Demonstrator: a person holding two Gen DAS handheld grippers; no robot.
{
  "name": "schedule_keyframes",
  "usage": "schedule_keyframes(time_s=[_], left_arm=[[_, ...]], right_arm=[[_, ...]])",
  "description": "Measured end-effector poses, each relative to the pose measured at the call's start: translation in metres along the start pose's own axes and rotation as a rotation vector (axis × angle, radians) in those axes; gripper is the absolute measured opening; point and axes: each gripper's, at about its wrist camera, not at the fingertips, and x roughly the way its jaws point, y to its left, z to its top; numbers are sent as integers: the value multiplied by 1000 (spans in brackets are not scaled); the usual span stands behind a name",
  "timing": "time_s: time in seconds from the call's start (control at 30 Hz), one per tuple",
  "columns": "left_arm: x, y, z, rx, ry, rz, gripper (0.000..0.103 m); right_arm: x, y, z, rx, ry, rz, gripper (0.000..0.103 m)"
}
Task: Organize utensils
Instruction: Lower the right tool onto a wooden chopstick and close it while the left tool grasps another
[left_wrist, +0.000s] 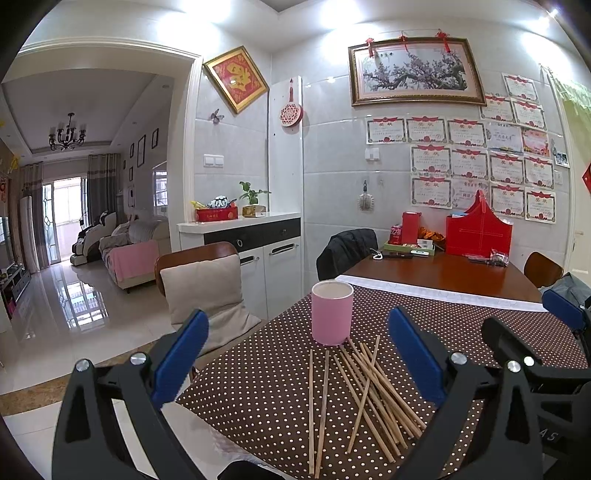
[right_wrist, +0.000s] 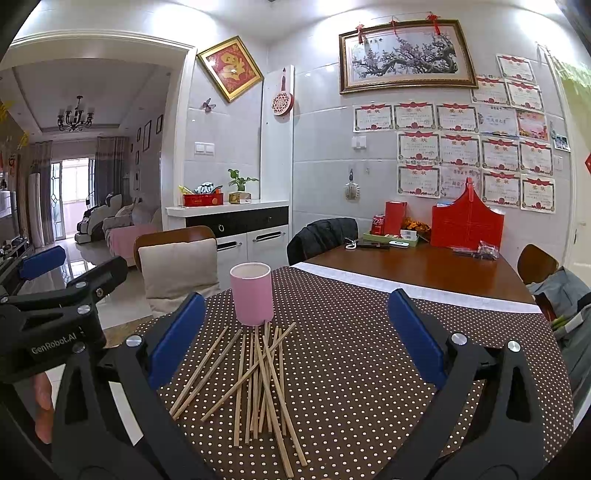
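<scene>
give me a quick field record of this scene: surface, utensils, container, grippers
surface: table under a brown polka-dot tablecloth
utensils: wooden chopsticks in a loose crossed pile, lying flat
container: pink cup, upright, just behind the pile, no chopsticks seen in it
left gripper: open, holding nothing
right gripper: open, holding nothing

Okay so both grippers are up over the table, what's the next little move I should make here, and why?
Probably lower the left gripper onto the two chopsticks lying apart at the left edge of the chopstick pile and close on one. Both it and the right gripper are open and empty, the pink cup stands upright just behind the pile, and those two look easiest to grip without disturbing the crossed ones.
</scene>
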Motion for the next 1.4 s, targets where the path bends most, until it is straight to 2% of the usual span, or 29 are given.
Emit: schedule_keyframes(time_s=[0.4, 0.57, 0.73, 0.9, 0.97, 1.07, 1.17, 1.3, 1.4], left_arm=[[12, 5, -6, -11, 35, 9, 96], [34, 7, -12, 6, 103, -3, 96], [62, 4, -23, 48, 176, -15, 96], [102, 11, -37, 36, 331, -75, 96], [121, 15, -45, 37, 414, -93, 96], [158, 17, -61, 71, 585, -163, 96], [188, 26, -72, 42, 687, -191, 95], [215, 34, -81, -13, 795, -240, 68], [236, 33, -97, -22, 888, -238, 58]], right_arm=[[14, 0, -1, 50, 76, 25, 97], [37, -2, -5, 44, 144, 65, 97], [62, -2, -12, 3, 199, 45, 97], [91, -9, -21, -45, 277, 7, 97], [108, -14, -27, -53, 335, 13, 97], [135, -22, -36, -64, 449, 37, 97], [160, -29, -48, -95, 557, 41, 97], [186, -42, -60, -79, 681, 70, 97], [197, -48, -67, -56, 743, 98, 95]])
